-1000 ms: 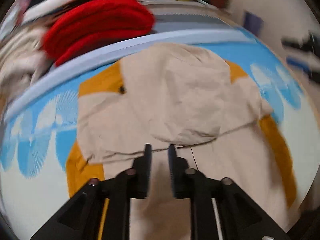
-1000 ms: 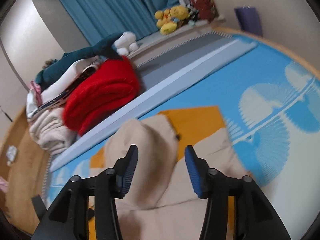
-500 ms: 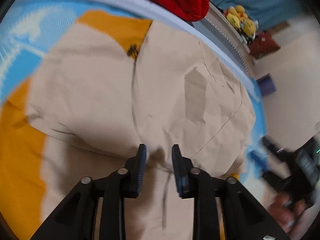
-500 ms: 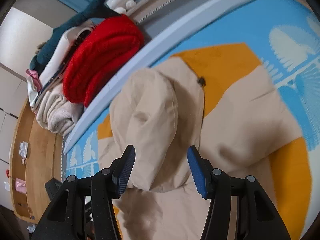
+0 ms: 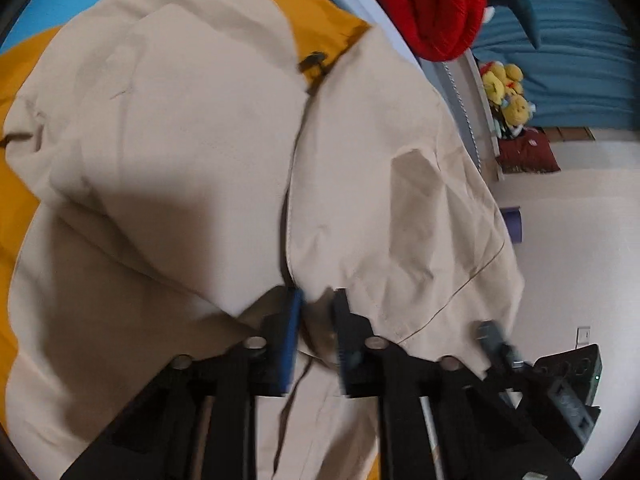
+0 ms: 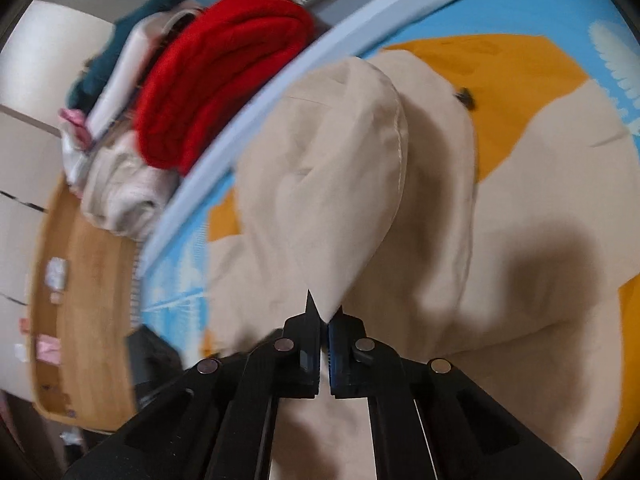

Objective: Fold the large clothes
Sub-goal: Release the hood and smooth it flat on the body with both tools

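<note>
Beige hooded cotton jacket with orange lining [image 5: 180, 152] lies spread on the blue-and-white patterned mat [image 6: 500, 12], its hood [image 6: 332, 184] flopped over the body, so folding seems barely begun. Both jaw pairs have just been closing. The right gripper [image 6: 324, 320] is pinched tight on the hood's lower tip; the left gripper [image 5: 316, 308] has narrowed onto the hood's edge near the drawstring, cloth bunched between its pads. Judged from this, sleeves and body are not yet folded.
</note>
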